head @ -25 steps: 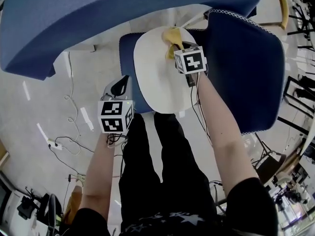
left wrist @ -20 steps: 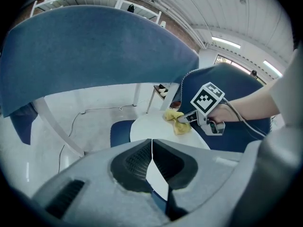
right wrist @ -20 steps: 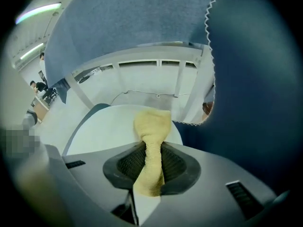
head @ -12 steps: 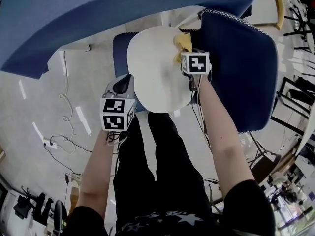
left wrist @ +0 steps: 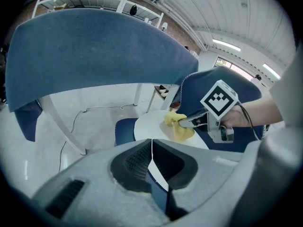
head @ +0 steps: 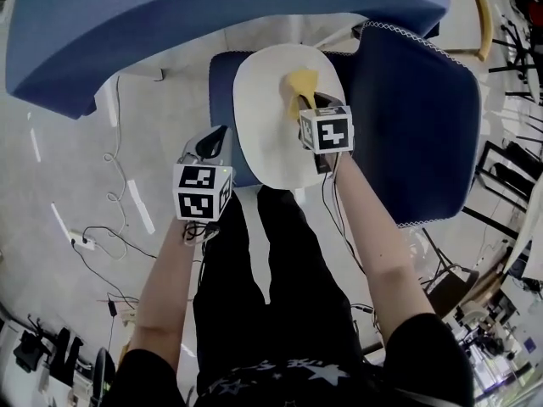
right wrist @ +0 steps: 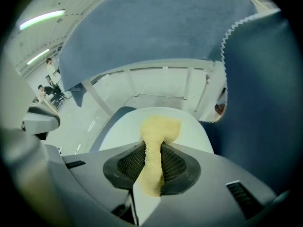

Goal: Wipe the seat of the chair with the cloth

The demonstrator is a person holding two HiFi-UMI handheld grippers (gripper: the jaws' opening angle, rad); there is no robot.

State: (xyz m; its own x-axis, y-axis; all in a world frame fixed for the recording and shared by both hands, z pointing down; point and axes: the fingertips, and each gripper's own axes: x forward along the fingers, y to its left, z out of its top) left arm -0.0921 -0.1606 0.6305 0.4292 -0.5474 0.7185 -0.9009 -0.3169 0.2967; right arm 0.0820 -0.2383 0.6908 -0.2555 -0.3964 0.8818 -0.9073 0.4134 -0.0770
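Note:
The chair's white round seat [head: 271, 142] lies below me on a blue base [head: 222, 83]. A yellow cloth [head: 301, 86] rests on the seat's upper middle, and my right gripper [head: 309, 105] is shut on it. In the right gripper view the cloth [right wrist: 158, 126] runs from the seat [right wrist: 191, 131] back between the right gripper's [right wrist: 152, 162] closed jaws. My left gripper [head: 209, 145] hangs off the seat's left edge, shut and holding nothing. The left gripper [left wrist: 151, 148] looks at the cloth [left wrist: 180, 129] and the right gripper [left wrist: 187, 123] from the side.
A large blue padded panel [head: 212, 24] arches over the far side. A blue cushion with a white stitched edge [head: 416, 117] stands right of the seat. Cables [head: 110, 227] trail on the pale floor at left. The person's black trousers [head: 271, 287] touch the seat's near edge.
The right gripper drew the cloth to the seat's right edge, then back toward the middle. The left gripper stayed beside the seat's left edge.

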